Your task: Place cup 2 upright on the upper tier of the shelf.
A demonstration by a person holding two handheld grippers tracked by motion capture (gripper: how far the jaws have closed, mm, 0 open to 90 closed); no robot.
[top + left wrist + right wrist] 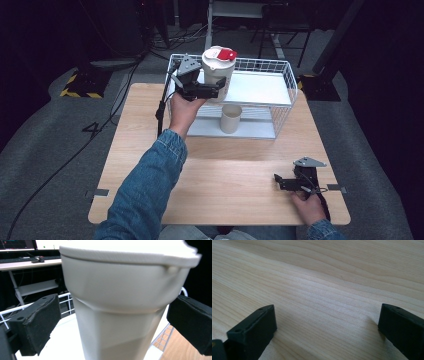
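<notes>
A tall white tumbler point(218, 70) with a white lid and a red tab stands on the upper white shelf point(260, 87) of a wire rack point(287, 75) at the table's far side. My left gripper point(217, 88) reaches in from its left, open, with one jaw on each side of the tumbler's body point(120, 315). In the left gripper view point(113, 322) a gap shows at the left jaw, while the right jaw is nearly touching. My right gripper point(278, 182) rests open on the wooden table point(225, 175) near its front right, with only bare wood between its jaws point(327, 325).
A smaller beige cup point(231, 118) stands on the rack's lower level, under the shelf. A thin black stand point(160, 112) rises at the rack's left side, close to my left hand. A desk with monitors point(25, 255) lies beyond the rack.
</notes>
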